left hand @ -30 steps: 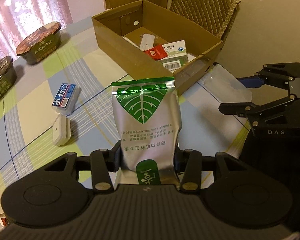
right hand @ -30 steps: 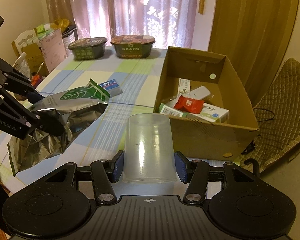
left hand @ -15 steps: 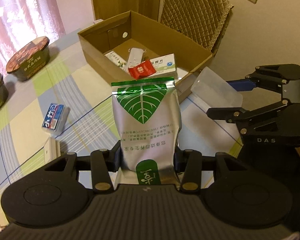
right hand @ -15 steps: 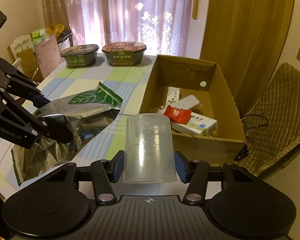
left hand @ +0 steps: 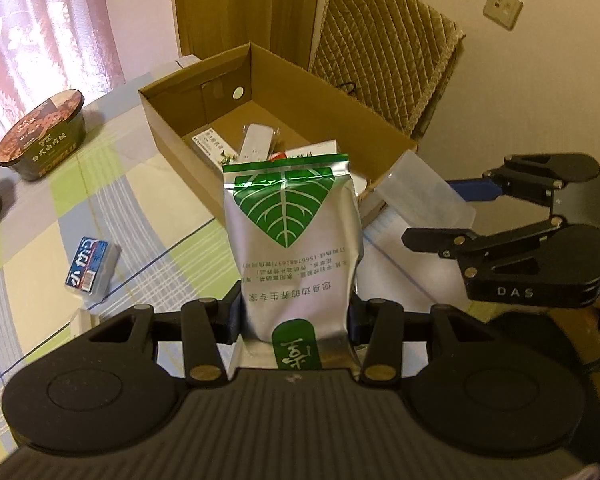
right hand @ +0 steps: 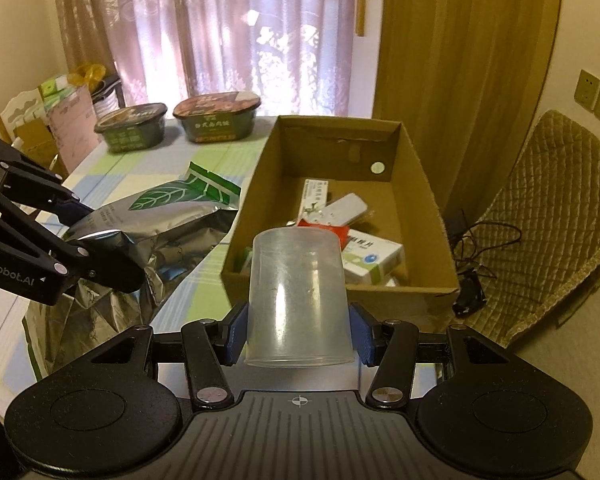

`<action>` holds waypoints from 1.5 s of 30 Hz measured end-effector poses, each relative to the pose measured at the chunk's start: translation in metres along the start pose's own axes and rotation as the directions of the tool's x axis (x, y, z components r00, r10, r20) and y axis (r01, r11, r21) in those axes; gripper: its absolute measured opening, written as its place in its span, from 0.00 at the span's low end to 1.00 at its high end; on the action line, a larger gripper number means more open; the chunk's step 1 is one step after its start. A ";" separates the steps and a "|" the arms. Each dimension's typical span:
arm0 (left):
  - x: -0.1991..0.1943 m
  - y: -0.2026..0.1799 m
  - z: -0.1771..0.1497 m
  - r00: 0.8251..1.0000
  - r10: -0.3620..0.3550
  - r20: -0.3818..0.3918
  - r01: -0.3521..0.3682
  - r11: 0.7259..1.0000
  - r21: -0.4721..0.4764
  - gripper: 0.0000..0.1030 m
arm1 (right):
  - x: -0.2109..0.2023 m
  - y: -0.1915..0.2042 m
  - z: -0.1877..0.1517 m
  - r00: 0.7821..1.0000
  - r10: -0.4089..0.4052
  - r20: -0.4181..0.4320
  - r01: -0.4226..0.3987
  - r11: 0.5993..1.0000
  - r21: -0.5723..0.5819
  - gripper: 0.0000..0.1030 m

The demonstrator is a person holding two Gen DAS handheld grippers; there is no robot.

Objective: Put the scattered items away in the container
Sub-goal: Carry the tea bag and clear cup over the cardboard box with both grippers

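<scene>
My left gripper is shut on a silver pouch with a green leaf, held upright above the table just short of the open cardboard box. In the right wrist view the same pouch hangs left of the box. My right gripper is shut on a clear plastic cup, bottom forward, raised above the box's near end. The cup also shows at the right in the left wrist view. Inside the box lie medicine cartons, a white device and a red packet.
On the checked tablecloth lie a small blue box and two instant-noodle bowls near the curtain. A quilted chair stands beyond the box on the right, with cables on the floor. Cluttered shelves sit at the far left.
Both grippers rose and advanced toward the box with their loads. The cup now hangs over the box's near end, and the pouch is closer to the box's side.
</scene>
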State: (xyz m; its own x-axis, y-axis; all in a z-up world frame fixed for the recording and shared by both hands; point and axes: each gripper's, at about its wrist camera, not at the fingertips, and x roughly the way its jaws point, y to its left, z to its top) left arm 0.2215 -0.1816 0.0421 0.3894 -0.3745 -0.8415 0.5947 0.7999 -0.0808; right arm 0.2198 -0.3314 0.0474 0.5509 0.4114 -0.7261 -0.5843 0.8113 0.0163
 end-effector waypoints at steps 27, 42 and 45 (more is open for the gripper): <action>0.064 0.017 0.074 0.996 -0.052 0.077 0.066 0.982 -0.178 0.40 | 0.052 -0.063 0.064 0.999 -0.039 0.014 0.038 0.999 0.023 0.54; 0.085 0.048 0.096 0.992 -0.049 0.119 0.085 0.943 -0.321 0.40 | 0.081 -0.080 0.078 0.998 -0.057 -0.011 0.058 0.997 0.051 0.54; 0.089 0.051 0.098 0.991 -0.054 0.126 0.095 0.932 -0.350 0.40 | 0.086 -0.083 0.080 0.998 -0.064 -0.017 0.064 0.996 0.058 0.54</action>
State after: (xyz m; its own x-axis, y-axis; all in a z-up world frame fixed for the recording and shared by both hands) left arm 0.3553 -0.2206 0.0153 0.4418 -0.4732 -0.7622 0.3454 0.8738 -0.3423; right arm 0.3628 -0.3301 0.0384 0.5765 0.3518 -0.7375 -0.5122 0.8588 0.0093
